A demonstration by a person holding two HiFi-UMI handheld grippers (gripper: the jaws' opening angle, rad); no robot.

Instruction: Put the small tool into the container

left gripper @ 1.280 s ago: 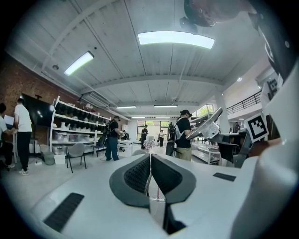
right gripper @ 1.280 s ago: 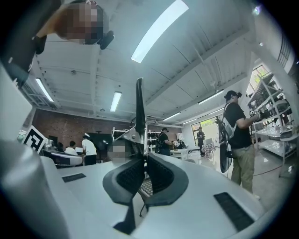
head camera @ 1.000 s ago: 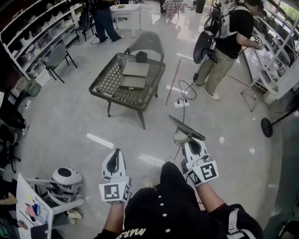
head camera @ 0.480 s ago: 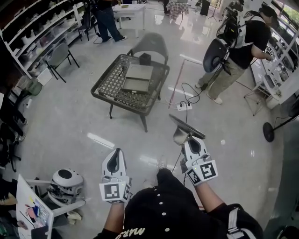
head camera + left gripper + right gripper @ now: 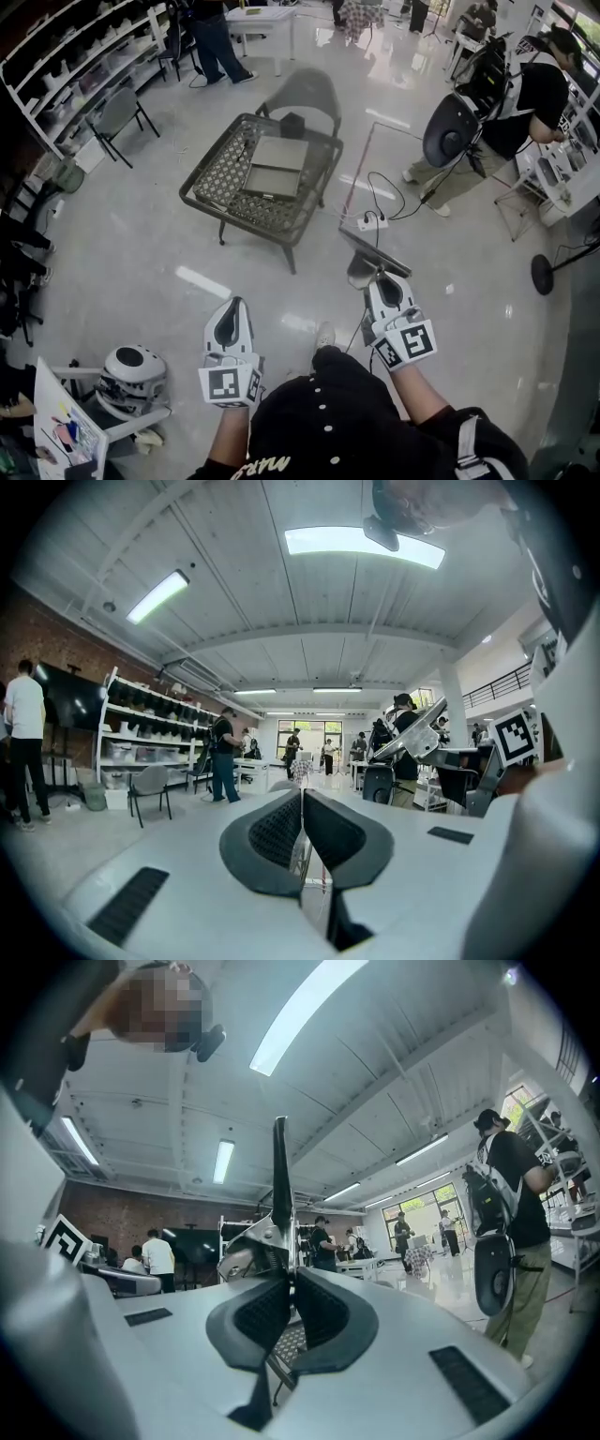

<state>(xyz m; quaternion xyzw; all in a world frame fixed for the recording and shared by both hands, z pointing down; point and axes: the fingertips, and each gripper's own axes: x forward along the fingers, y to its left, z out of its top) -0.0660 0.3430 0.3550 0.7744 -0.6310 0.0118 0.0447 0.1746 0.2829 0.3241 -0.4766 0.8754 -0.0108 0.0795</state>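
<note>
My right gripper (image 5: 387, 286) (image 5: 289, 1288) is shut on the small tool (image 5: 373, 255), a scraper with a flat dark blade and a shiny metal neck. In the right gripper view the tool (image 5: 279, 1180) stands edge-on above the jaws. My left gripper (image 5: 228, 323) (image 5: 302, 803) is shut with nothing in it. Both are held in front of my chest, above the glossy floor. The container (image 5: 274, 167), a flat grey box, lies on a dark wicker table (image 5: 220, 173) some way ahead and to the left.
A small black box (image 5: 292, 122) sits at the table's far edge, with a grey chair (image 5: 302, 89) behind it. A power strip (image 5: 372, 221) and cable lie on the floor ahead. A person with a backpack (image 5: 525, 103) stands at the right. Shelves (image 5: 75, 56) line the left.
The head view has shifted: the table sits slightly lower and further right, and the person at the right is further right. Both grippers keep their places, the right one still gripping the tool.
</note>
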